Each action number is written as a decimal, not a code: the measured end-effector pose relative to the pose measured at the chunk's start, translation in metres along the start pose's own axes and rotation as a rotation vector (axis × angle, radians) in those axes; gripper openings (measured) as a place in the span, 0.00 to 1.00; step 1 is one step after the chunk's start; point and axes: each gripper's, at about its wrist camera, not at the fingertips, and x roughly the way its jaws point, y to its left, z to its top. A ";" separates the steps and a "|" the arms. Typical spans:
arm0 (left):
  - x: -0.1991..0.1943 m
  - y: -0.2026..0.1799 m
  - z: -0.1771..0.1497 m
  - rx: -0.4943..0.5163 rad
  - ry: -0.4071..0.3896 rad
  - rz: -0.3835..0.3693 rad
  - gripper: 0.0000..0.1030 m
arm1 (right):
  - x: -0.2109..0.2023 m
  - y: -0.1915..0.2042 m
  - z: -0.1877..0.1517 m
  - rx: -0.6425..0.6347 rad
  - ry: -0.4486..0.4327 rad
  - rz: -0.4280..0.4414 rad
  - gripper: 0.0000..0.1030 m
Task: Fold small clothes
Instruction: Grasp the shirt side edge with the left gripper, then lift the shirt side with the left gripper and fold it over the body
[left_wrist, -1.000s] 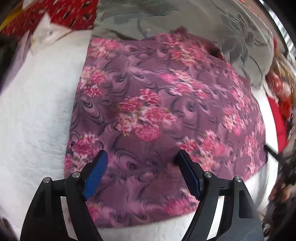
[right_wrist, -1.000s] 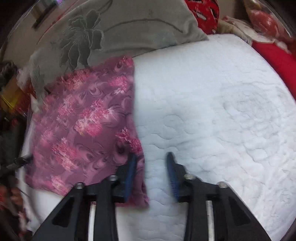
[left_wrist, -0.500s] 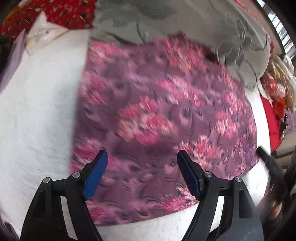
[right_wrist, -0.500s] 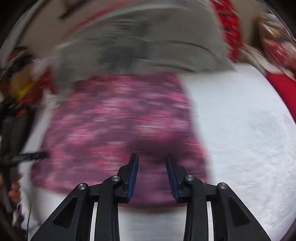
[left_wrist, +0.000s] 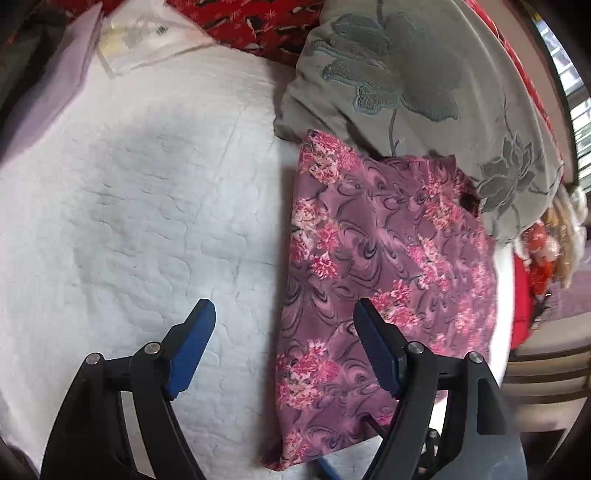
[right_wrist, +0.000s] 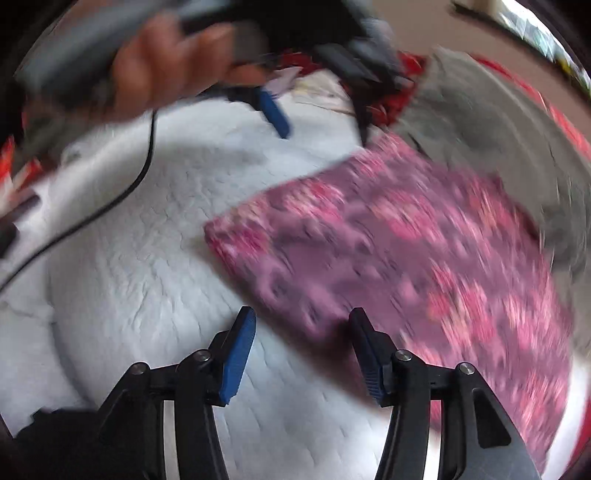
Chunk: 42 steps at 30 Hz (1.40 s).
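A purple cloth with pink flowers lies flat on the white quilted bed, its far edge against a grey pillow. My left gripper hovers open above the cloth's left edge, one finger over the quilt and the other over the cloth. In the blurred right wrist view the same cloth fills the right side. My right gripper hangs over the cloth's near corner. Its jaws are opening and the pads press on nothing. At the top of that view a hand holds the other gripper, with one blue pad showing.
A grey pillow with embroidered flowers lies behind the cloth. Red patterned fabric, a pale plastic packet and a lilac cloth lie at the bed's far side. Red items sit past the right edge. A black cable trails over the quilt.
The left gripper has slid from over the cloth's middle to its left edge. The right gripper has swept across the cloth, rolled, and spread its jaws wider.
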 end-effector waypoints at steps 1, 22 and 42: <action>-0.001 0.002 -0.002 -0.009 0.009 -0.019 0.75 | 0.005 0.007 0.006 -0.027 -0.021 -0.049 0.58; 0.041 -0.047 0.029 -0.001 0.101 -0.158 0.32 | -0.017 -0.023 0.032 0.135 -0.211 -0.190 0.05; -0.024 -0.196 0.008 0.166 -0.048 -0.081 0.07 | -0.098 -0.117 -0.018 0.554 -0.329 -0.088 0.05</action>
